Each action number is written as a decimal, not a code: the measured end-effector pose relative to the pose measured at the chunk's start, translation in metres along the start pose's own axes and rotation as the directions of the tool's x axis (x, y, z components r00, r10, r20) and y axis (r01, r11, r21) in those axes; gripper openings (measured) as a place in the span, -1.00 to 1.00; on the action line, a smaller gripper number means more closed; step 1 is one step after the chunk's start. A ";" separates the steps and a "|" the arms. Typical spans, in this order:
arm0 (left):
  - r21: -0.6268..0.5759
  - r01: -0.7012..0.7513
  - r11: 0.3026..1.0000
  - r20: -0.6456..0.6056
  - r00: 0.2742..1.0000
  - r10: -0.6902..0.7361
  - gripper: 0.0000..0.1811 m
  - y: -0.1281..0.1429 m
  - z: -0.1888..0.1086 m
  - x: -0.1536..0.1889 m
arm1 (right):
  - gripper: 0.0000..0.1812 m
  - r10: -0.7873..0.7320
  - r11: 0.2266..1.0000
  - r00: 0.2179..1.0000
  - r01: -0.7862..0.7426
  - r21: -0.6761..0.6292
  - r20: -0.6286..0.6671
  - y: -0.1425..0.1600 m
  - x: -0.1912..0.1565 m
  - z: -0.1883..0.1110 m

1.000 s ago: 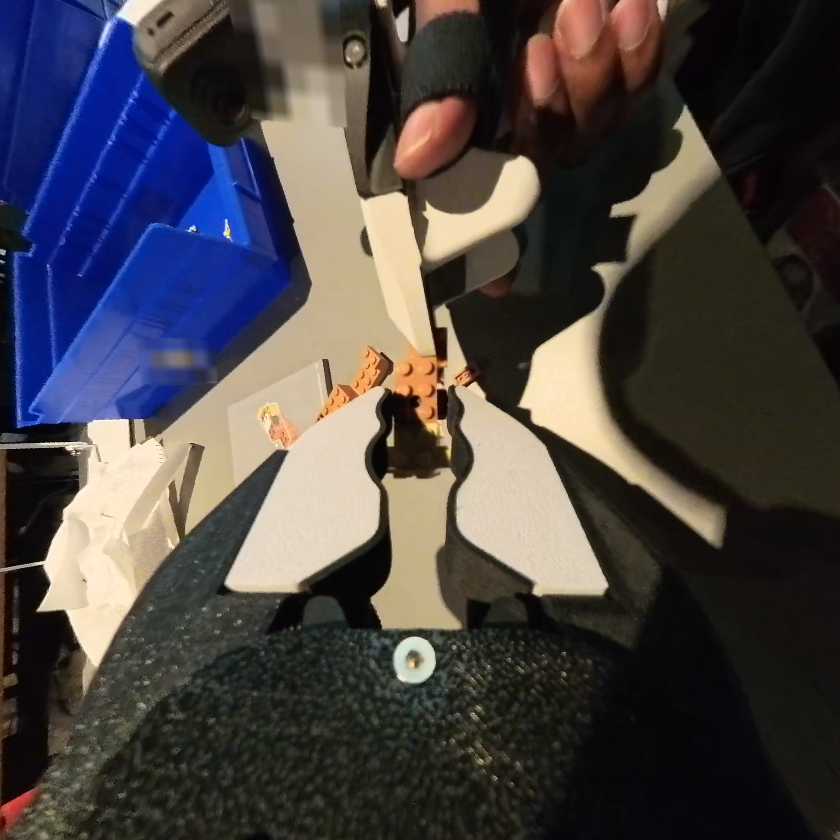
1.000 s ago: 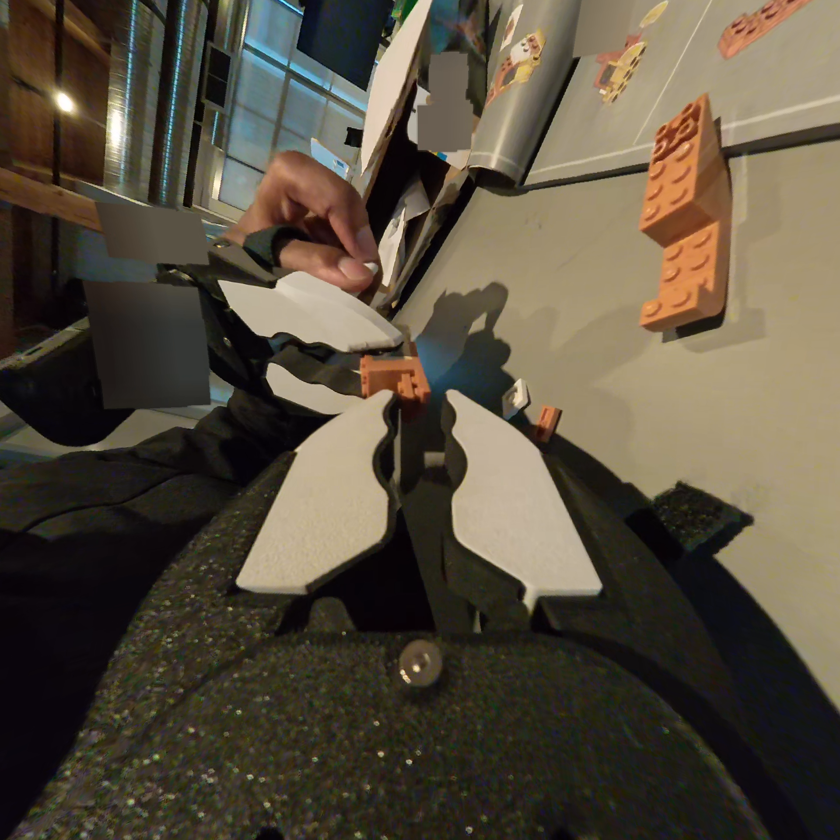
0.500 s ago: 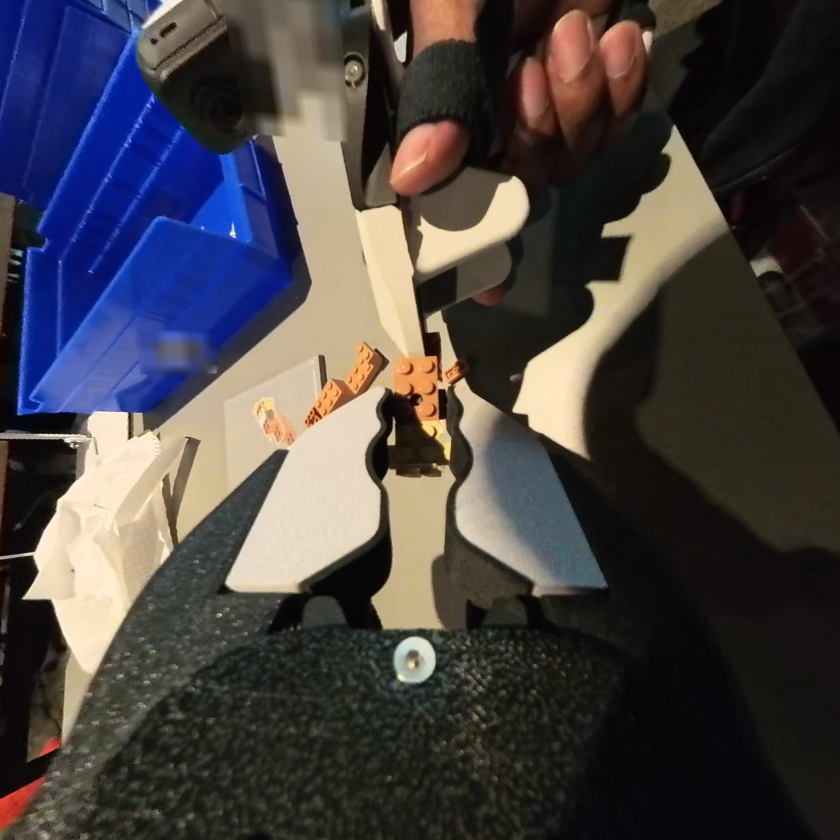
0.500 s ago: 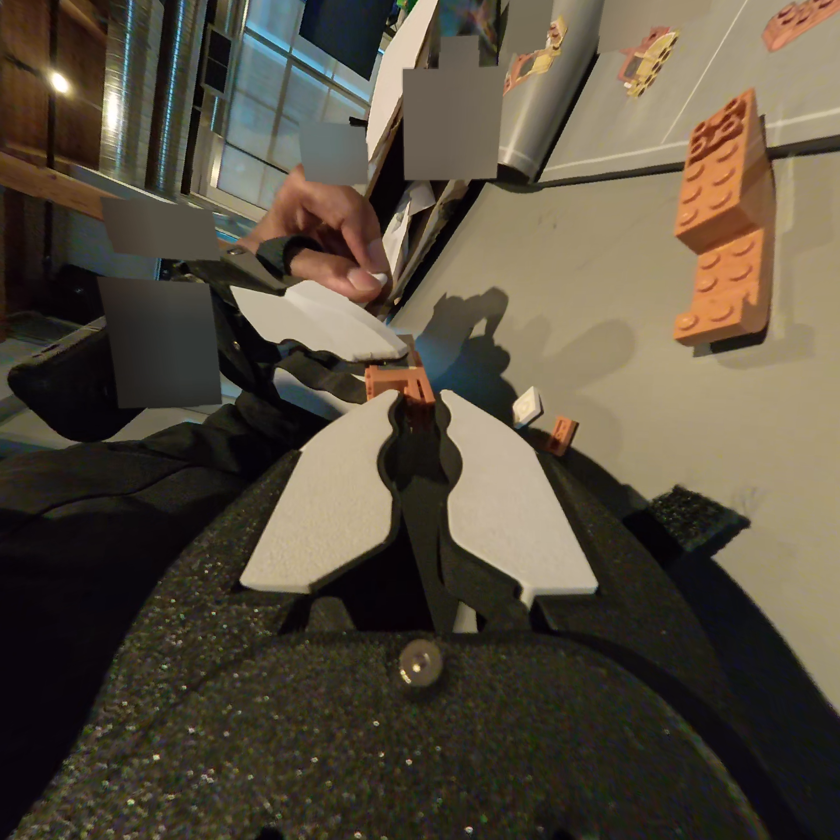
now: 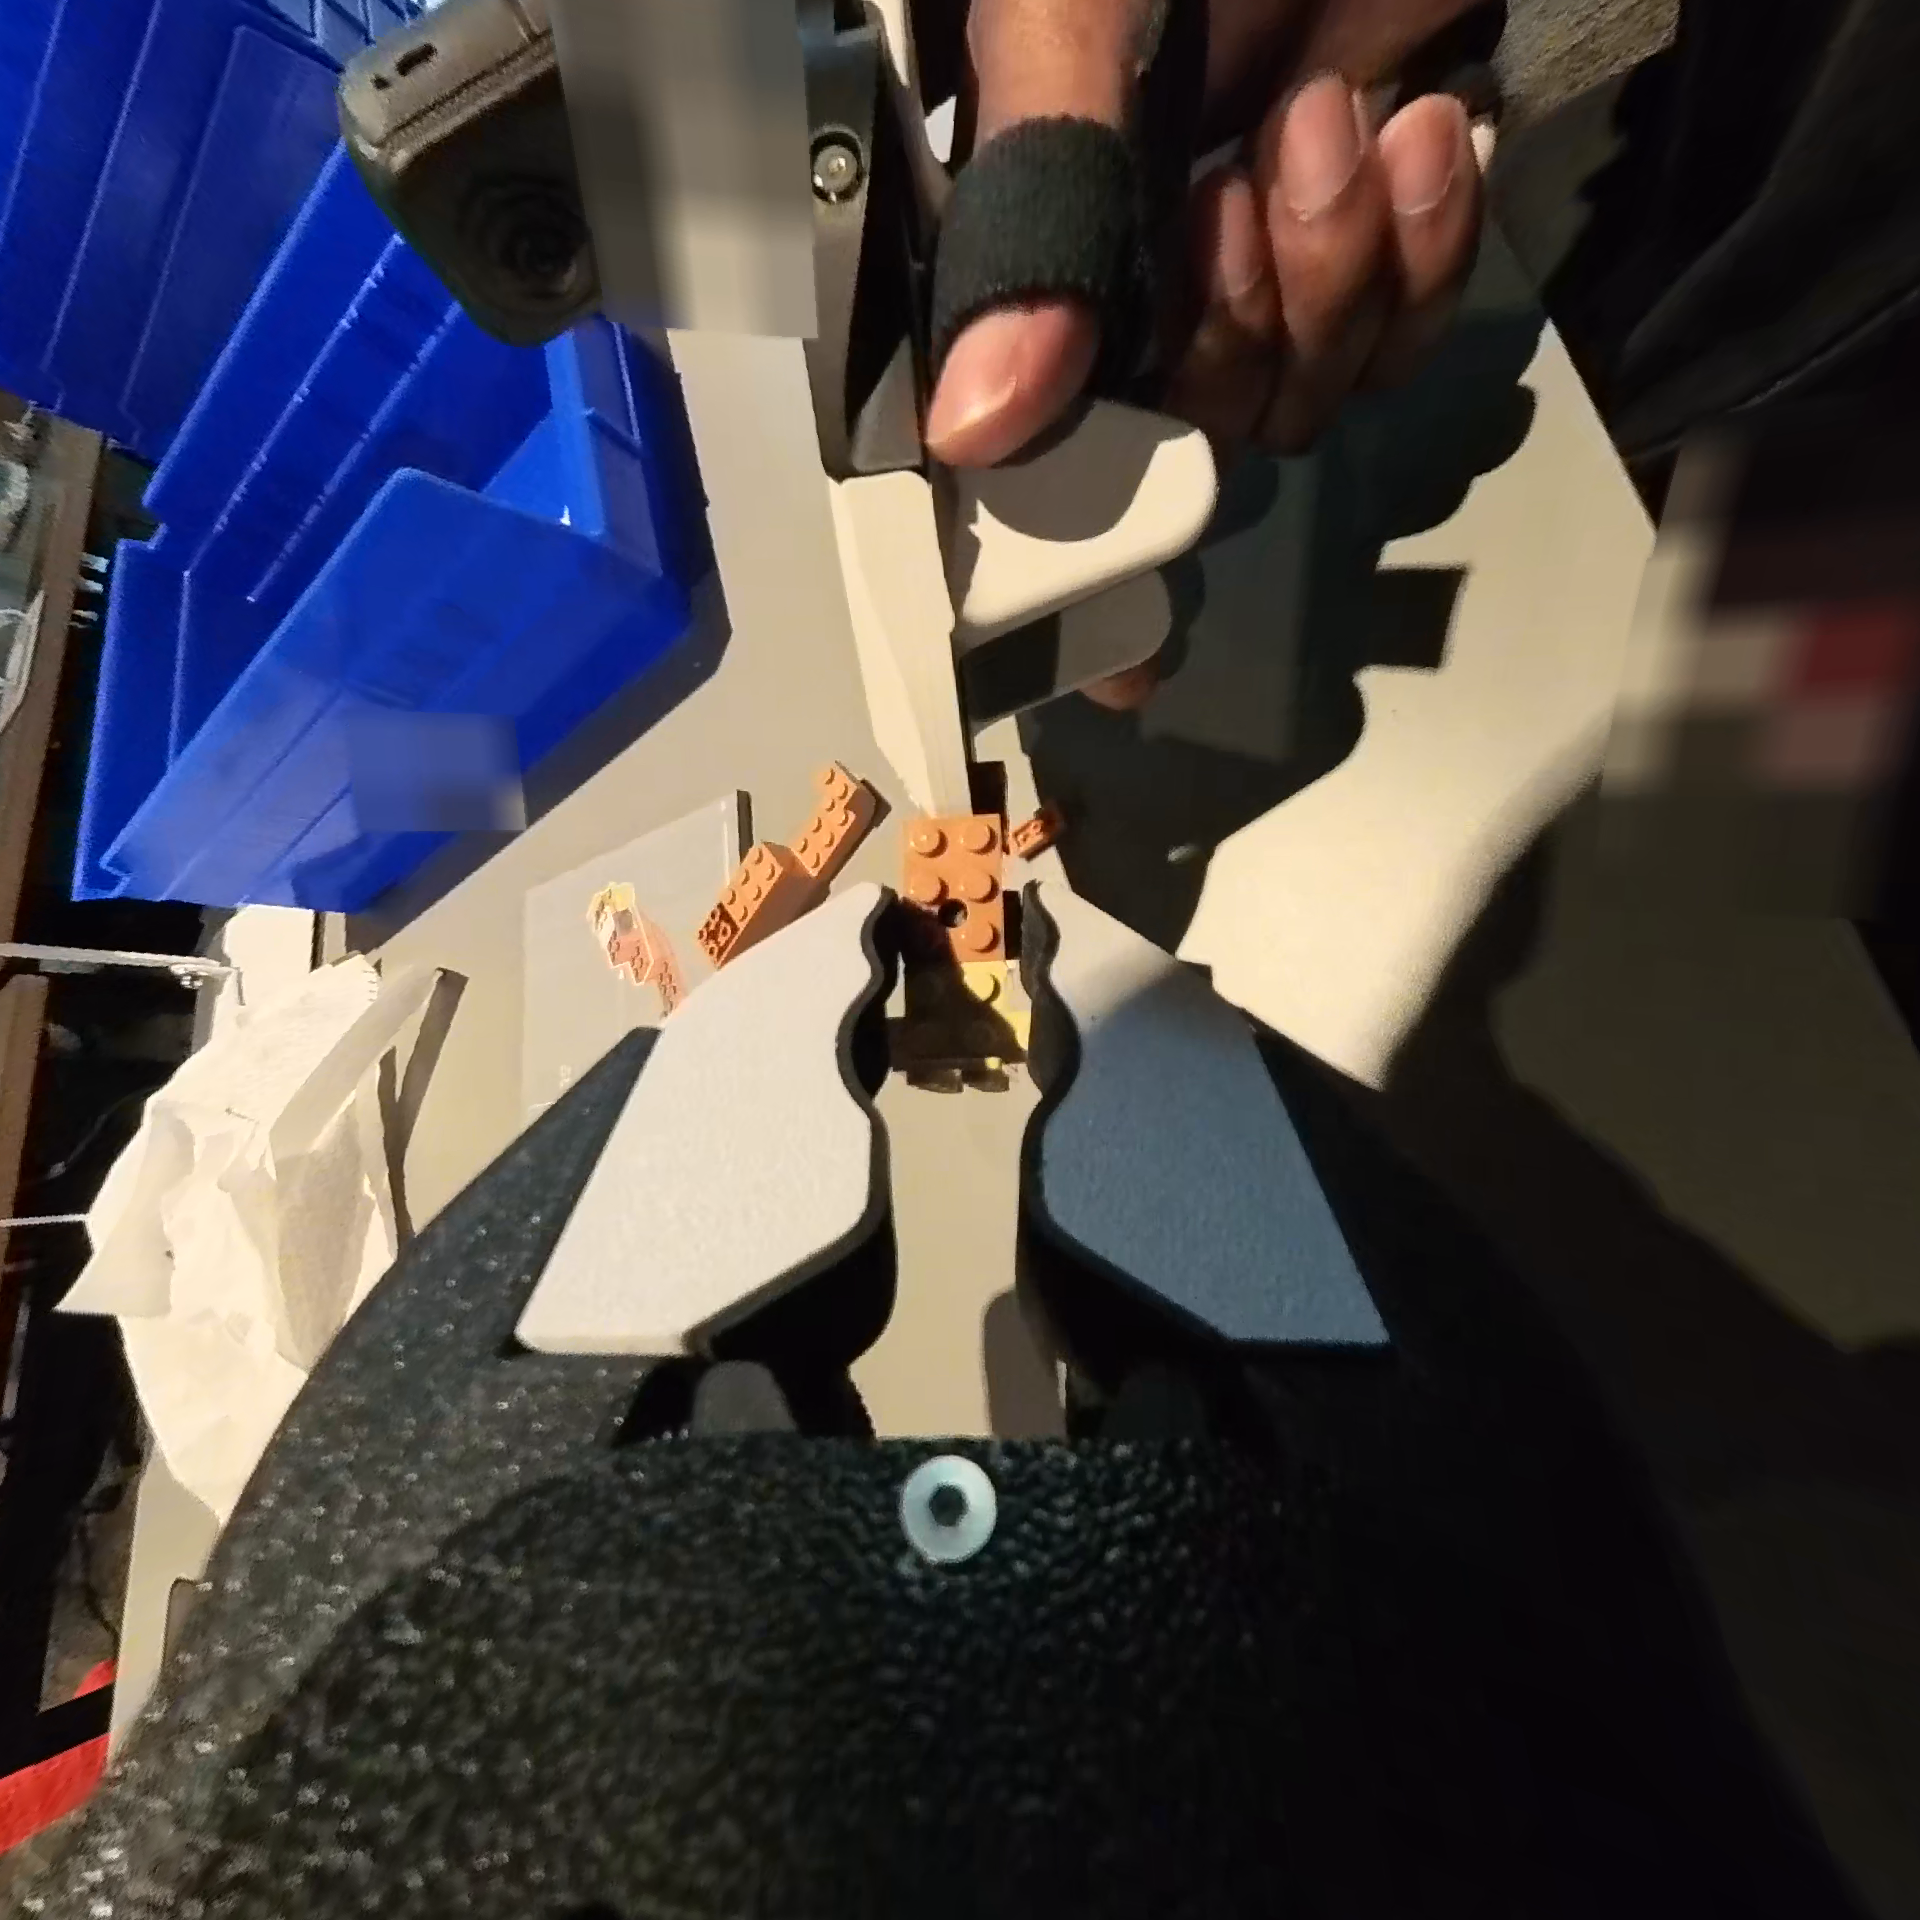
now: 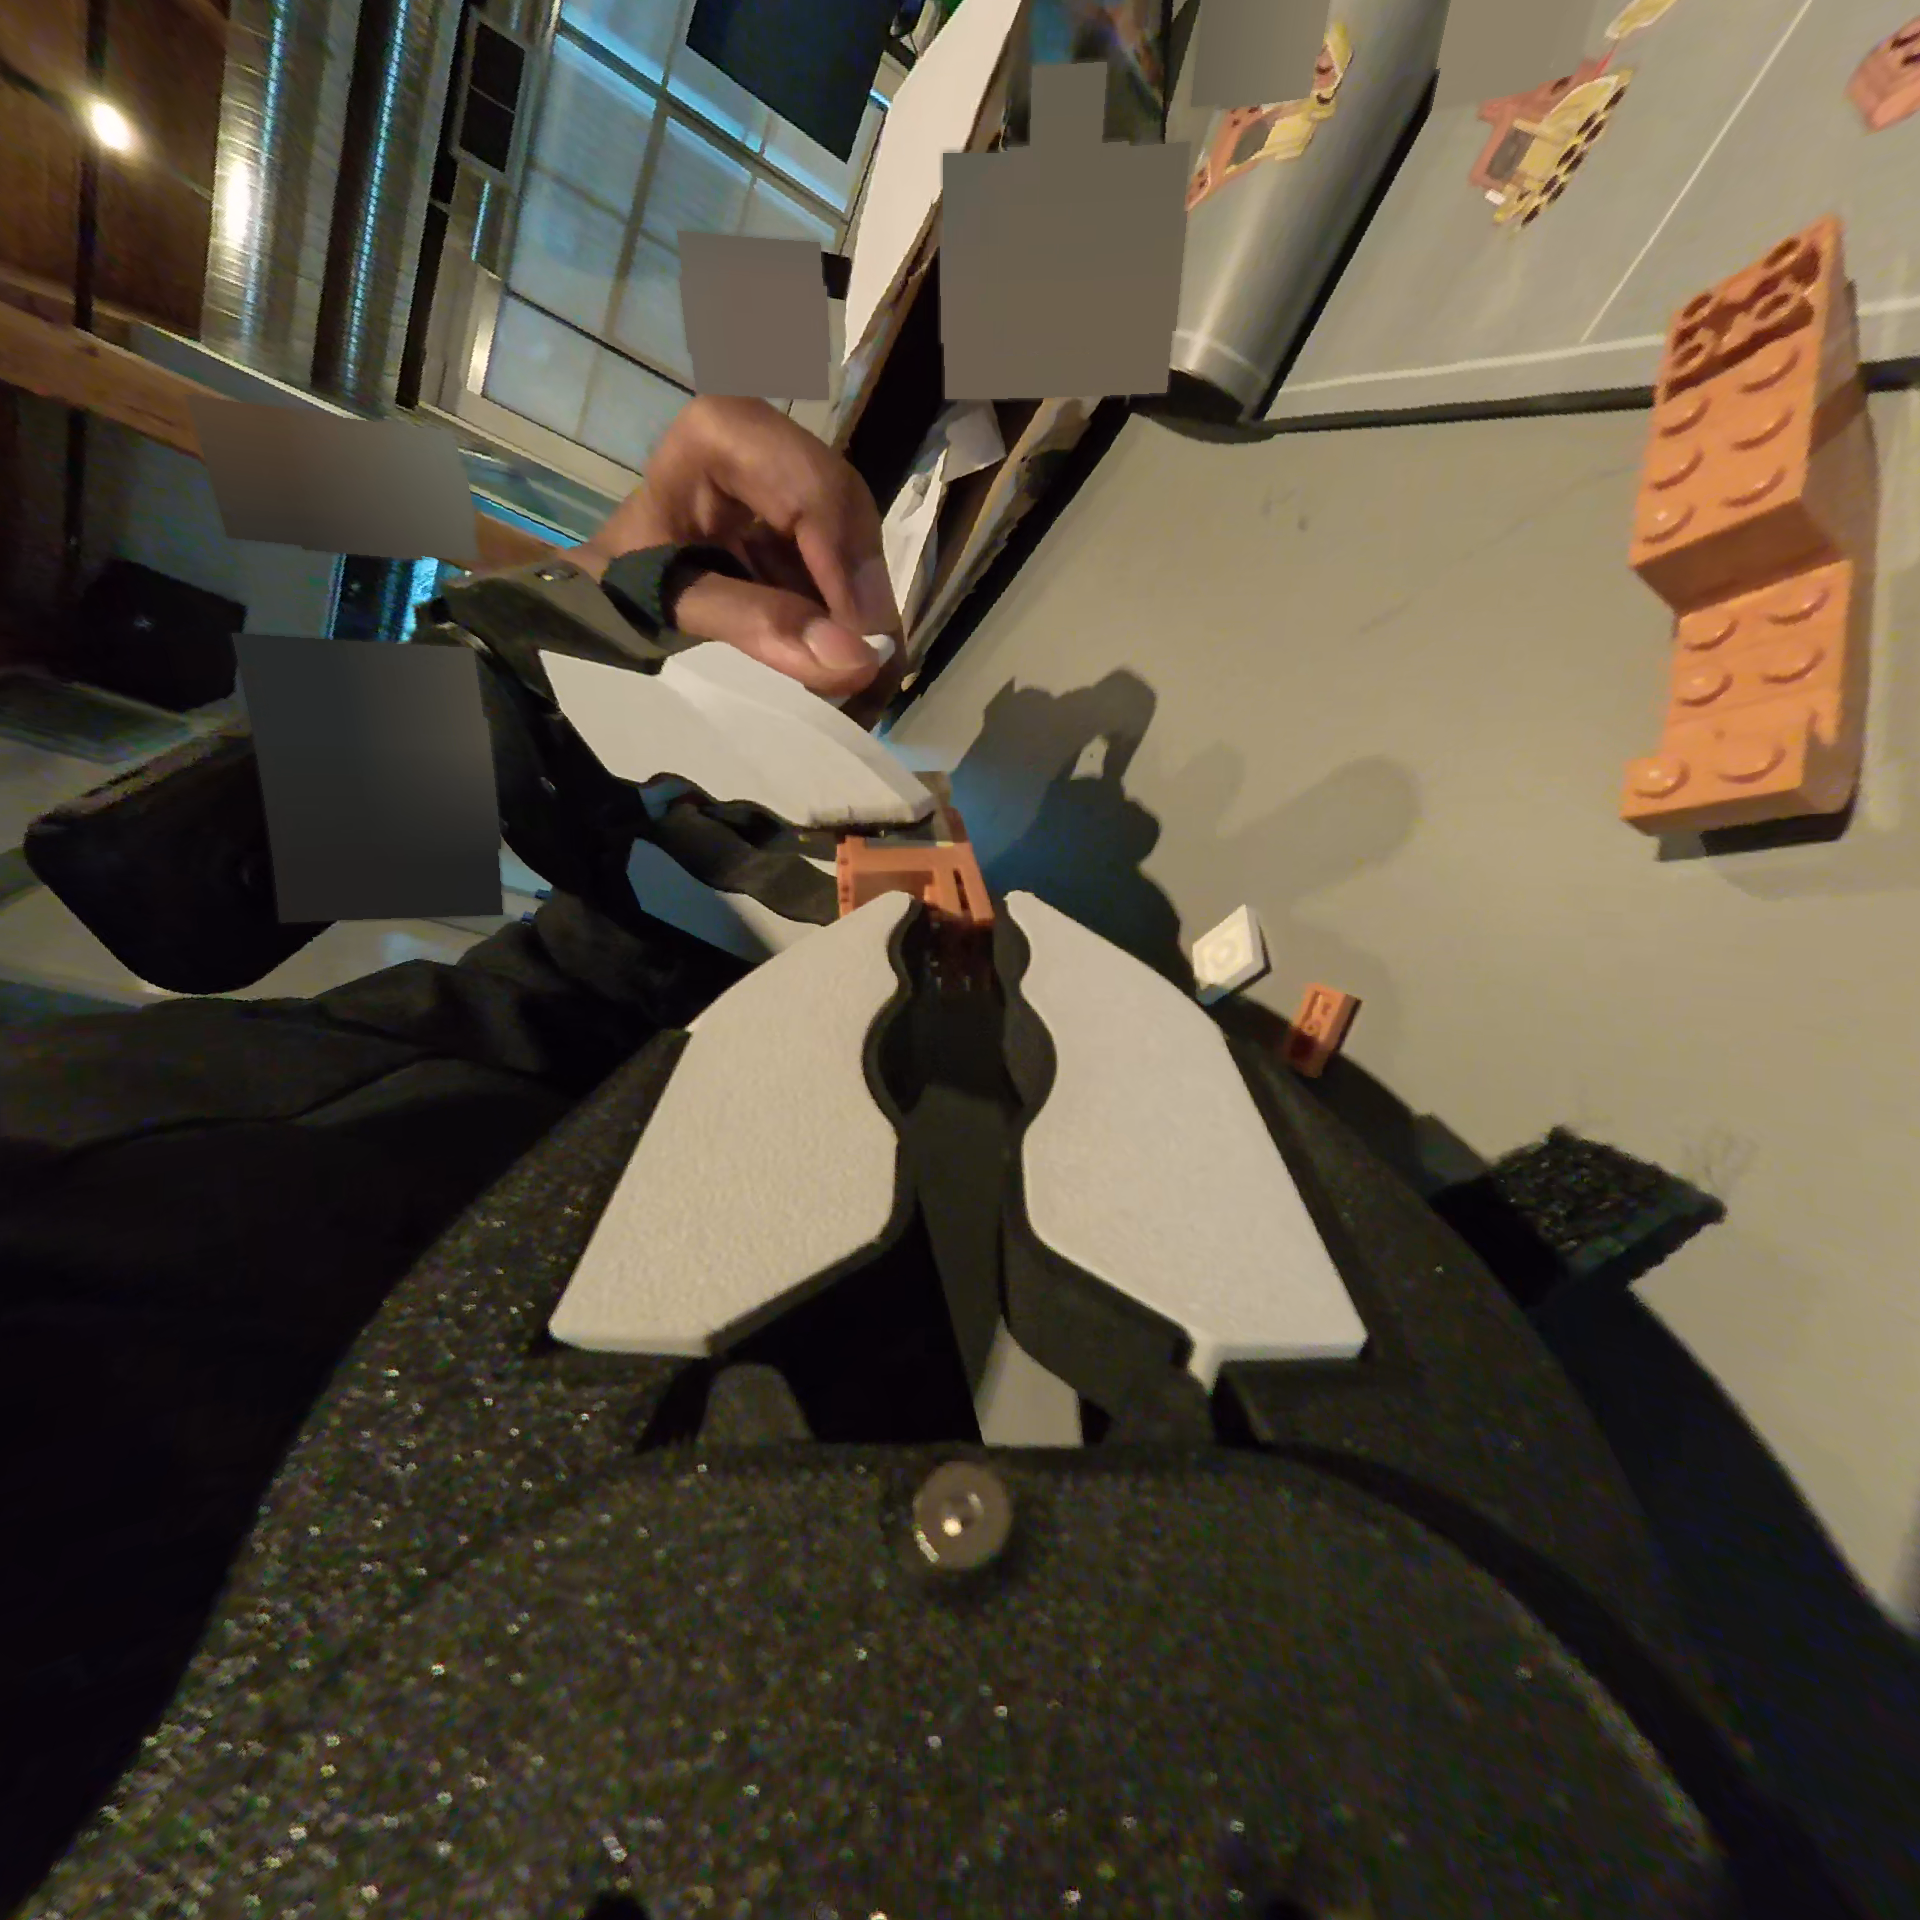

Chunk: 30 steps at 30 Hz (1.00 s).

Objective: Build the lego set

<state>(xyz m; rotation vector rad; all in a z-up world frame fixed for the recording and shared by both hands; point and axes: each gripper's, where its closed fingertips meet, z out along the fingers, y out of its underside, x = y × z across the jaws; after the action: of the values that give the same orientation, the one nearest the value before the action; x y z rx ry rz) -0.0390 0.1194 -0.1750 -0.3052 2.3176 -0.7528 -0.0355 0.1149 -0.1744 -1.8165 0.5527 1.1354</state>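
Note:
A small orange lego assembly [image 5: 954, 883] with a tan and dark part under it sits between the tips of my left gripper [image 5: 951, 914], which is shut on it above the grey table. My right gripper [image 6: 956, 920] meets it from the other side, and its tips close on the orange end of the same assembly [image 6: 951, 894]. In the left wrist view the right gripper's fingers [image 5: 914, 675] come down from above onto the assembly's far edge. In the right wrist view a left finger [image 6: 727, 727] lies over the assembly.
A larger orange brick stack [image 6: 1745, 540] lies on the table, also in the left wrist view [image 5: 795, 868]. A small white tile [image 6: 1231, 951] and a small orange piece [image 6: 1320, 1029] lie nearby. An instruction sheet [image 6: 1558, 156], blue bins [image 5: 364, 623] and crumpled white paper [image 5: 229, 1143] border the area. Between my right fingertips and the small orange piece [image 6: 1320, 1029] there is roughly 6 cm.
My right gripper has moved forward onto the assembly, so the orange end now sits between its tips. My left gripper has held the assembly almost still.

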 end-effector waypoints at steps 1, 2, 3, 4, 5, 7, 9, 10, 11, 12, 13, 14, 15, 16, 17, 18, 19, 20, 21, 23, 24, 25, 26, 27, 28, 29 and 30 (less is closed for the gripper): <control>0.001 -0.001 1.000 0.002 1.000 0.001 -0.76 0.000 0.000 0.000 | -0.87 -0.005 1.000 1.000 0.005 0.001 -0.001 0.000 0.000 0.000; 0.001 -0.002 1.000 0.005 1.000 0.002 -0.76 0.000 -0.001 0.000 | -0.87 -0.010 1.000 1.000 0.010 0.003 -0.002 0.000 -0.001 0.000; 0.002 -0.004 1.000 0.009 1.000 0.004 -0.76 0.000 -0.001 0.000 | -0.87 -0.017 1.000 1.000 0.017 0.006 -0.003 -0.001 -0.001 0.000; 0.002 -0.008 1.000 0.014 1.000 0.008 -0.76 -0.001 -0.001 -0.001 | -0.88 -0.027 1.000 1.000 0.027 0.010 -0.005 -0.001 -0.002 0.000; 0.003 -0.013 1.000 0.020 1.000 0.013 -0.76 -0.001 -0.002 -0.001 | -0.88 -0.044 0.999 0.999 0.044 0.015 -0.006 -0.002 -0.003 -0.001; 0.014 -0.021 1.000 0.045 0.999 0.021 -0.76 -0.004 -0.003 -0.003 | -0.88 -0.102 0.994 0.995 0.102 0.036 -0.008 -0.005 -0.007 -0.003; 0.033 -0.038 0.999 0.084 0.996 0.035 -0.76 -0.009 -0.006 -0.006 | -0.89 -0.186 0.981 0.982 0.187 0.057 -0.015 -0.008 -0.014 -0.006; 0.043 -0.056 0.998 0.104 0.993 0.052 -0.76 -0.012 -0.008 -0.007 | -0.89 -0.234 0.970 0.972 0.235 0.057 -0.027 -0.008 -0.017 -0.007; 0.047 -0.080 0.996 0.124 0.989 0.073 -0.76 -0.014 -0.009 -0.008 | -0.90 -0.283 0.957 0.958 0.285 0.055 -0.042 -0.008 -0.020 -0.008; 0.050 -0.105 0.993 0.146 0.985 0.097 -0.76 -0.016 -0.011 -0.008 | -0.90 -0.329 0.942 0.942 0.332 0.054 -0.059 -0.009 -0.022 -0.009; 0.049 -0.130 0.990 0.167 0.979 0.120 -0.77 -0.018 -0.011 -0.008 | -0.90 -0.366 0.927 0.928 0.370 0.055 -0.074 -0.009 -0.024 -0.010; 0.048 -0.160 0.986 0.191 0.970 0.148 -0.77 -0.019 -0.012 -0.008 | -0.90 -0.396 0.914 0.914 0.402 0.056 -0.086 -0.009 -0.026 -0.011; 0.050 -0.188 0.981 0.212 0.962 0.174 -0.77 -0.021 -0.013 -0.008 | -0.90 -0.423 0.902 0.901 0.429 0.055 -0.094 -0.008 -0.028 -0.011; 0.054 -0.210 0.976 0.226 0.955 0.193 -0.77 -0.022 -0.014 -0.008 | -0.90 -0.440 0.893 0.893 0.446 0.058 -0.094 -0.008 -0.030 -0.012; 0.064 -0.225 0.972 0.242 0.949 0.204 -0.77 -0.025 -0.016 -0.008 | -0.91 -0.450 0.888 0.889 0.456 0.066 -0.087 -0.007 -0.032 -0.013; 0.077 -0.236 0.969 0.258 0.943 0.209 -0.77 -0.027 -0.017 -0.008 | -0.91 -0.455 0.884 0.887 0.461 0.076 -0.077 -0.008 -0.035 -0.013; 0.087 -0.241 0.966 0.271 0.939 0.210 -0.77 -0.029 -0.018 -0.009 | -0.91 -0.455 0.884 0.888 0.460 0.083 -0.072 -0.008 -0.036 -0.014; 0.087 -0.247 0.965 0.280 0.936 0.214 -0.77 -0.030 -0.019 -0.009 | -0.91 -0.451 0.885 0.889 0.457 0.086 -0.074 -0.008 -0.036 -0.014; 0.079 -0.256 0.963 0.289 0.931 0.224 -0.77 -0.030 -0.018 -0.009 | -0.91 -0.454 0.884 0.887 0.460 0.088 -0.078 -0.008 -0.036 -0.014; 0.068 -0.272 0.960 0.300 0.923 0.240 -0.77 -0.030 -0.018 -0.009 | -0.91 -0.468 0.877 0.880 0.474 0.082 -0.081 -0.007 -0.036 -0.015; 0.066 -0.273 0.960 0.301 0.922 0.242 -0.77 -0.031 -0.018 -0.008 | -0.92 -0.476 0.872 0.875 0.482 0.080 -0.083 -0.007 -0.036 -0.015; 0.067 -0.271 0.960 0.305 0.922 0.239 -0.77 -0.031 -0.018 -0.008 | -0.92 -0.486 0.867 0.869 0.493 0.074 -0.088 -0.006 -0.036 -0.015; 0.064 -0.269 0.961 0.304 0.922 0.238 -0.77 -0.031 -0.018 -0.007 | -0.92 -0.493 0.864 0.865 0.500 0.063 -0.094 -0.005 -0.035 -0.015; 0.060 -0.272 0.961 0.304 0.921 0.242 -0.77 -0.031 -0.017 -0.006 | -0.92 -0.501 0.860 0.860 0.508 0.056 -0.098 -0.005 -0.035 -0.016; 0.058 -0.273 0.960 0.309 0.920 0.243 -0.77 -0.032 -0.017 -0.006 | -0.92 -0.505 0.858 0.858 0.511 0.055 -0.099 -0.004 -0.036 -0.016; 0.057 -0.269 0.961 0.313 0.919 0.239 -0.77 -0.032 -0.017 -0.006 | -0.92 -0.505 0.857 0.857 0.512 0.055 -0.098 -0.004 -0.036 -0.016; 0.057 -0.264 0.963 0.315 0.920 0.234 -0.77 -0.032 -0.017 -0.005 | -0.92 -0.507 0.857 0.857 0.513 0.050 -0.097 -0.004 -0.036 -0.016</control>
<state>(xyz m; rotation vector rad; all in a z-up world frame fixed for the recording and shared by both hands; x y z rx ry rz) -0.0458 0.1029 -0.1427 -0.0708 1.9721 -0.6393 -0.0422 0.0998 -0.1387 -1.8008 0.1308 0.6696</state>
